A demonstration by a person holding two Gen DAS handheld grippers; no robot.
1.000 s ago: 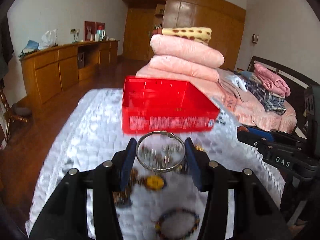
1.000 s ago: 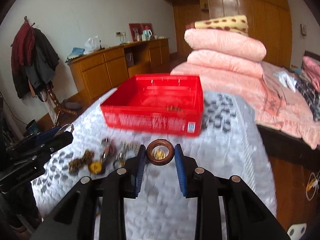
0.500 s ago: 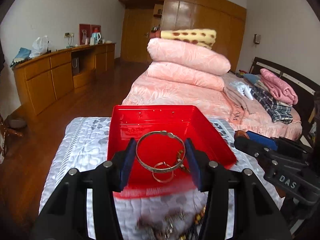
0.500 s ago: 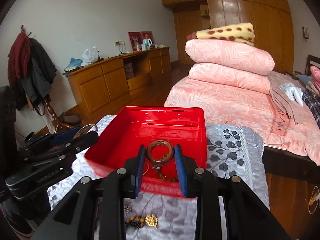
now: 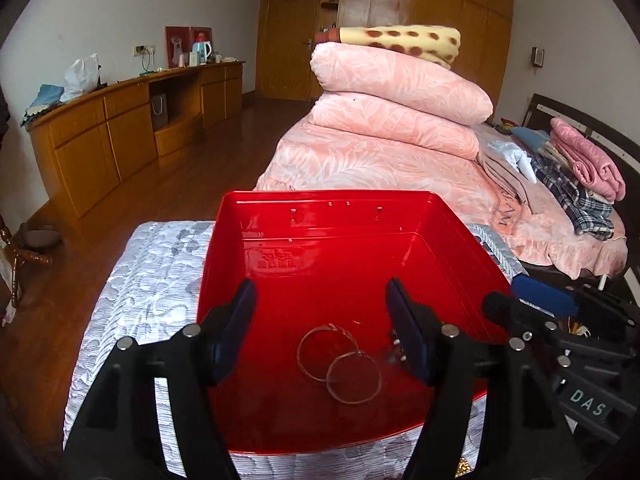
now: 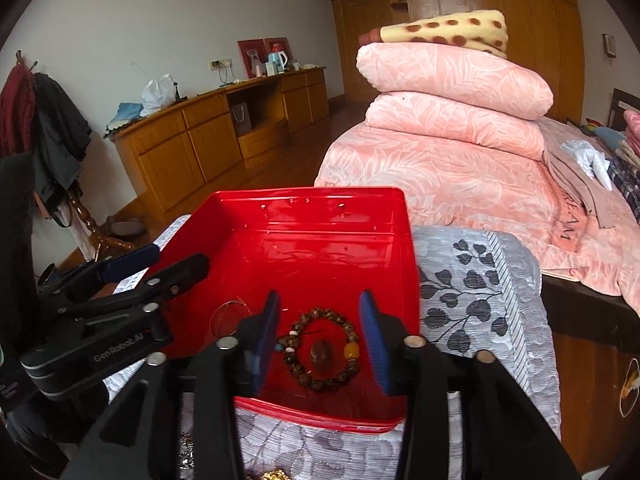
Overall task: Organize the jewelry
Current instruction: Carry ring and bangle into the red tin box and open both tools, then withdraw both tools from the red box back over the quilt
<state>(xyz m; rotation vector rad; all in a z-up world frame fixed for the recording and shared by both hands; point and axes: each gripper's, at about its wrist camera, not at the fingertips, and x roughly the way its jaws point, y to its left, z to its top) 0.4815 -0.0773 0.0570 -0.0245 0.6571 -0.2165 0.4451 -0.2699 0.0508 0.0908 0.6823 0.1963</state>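
A red open box [image 5: 320,248] stands on the grey patterned cloth; it also shows in the right wrist view [image 6: 320,248]. My left gripper [image 5: 320,328] is open and empty above the box's near half. Two thin silver bangles [image 5: 340,364] lie on the box floor below it. My right gripper [image 6: 320,336] is open and empty over the box's near right part. A brown bead bracelet [image 6: 320,352] with an amber bead and a brown ring [image 6: 322,354] inside it lie beneath. The left gripper [image 6: 176,276] shows in the right wrist view.
The cloth-covered table [image 6: 472,304] ends right of the box. A bed with stacked pink quilts [image 5: 400,120] lies behind. A wooden sideboard [image 5: 120,128] lines the left wall. Loose gold jewelry [image 6: 272,474] lies on the cloth in front of the box.
Both grippers have opened over the box. The silver bangle dropped from the left gripper and the brown ring from the right; both now lie on the box floor.
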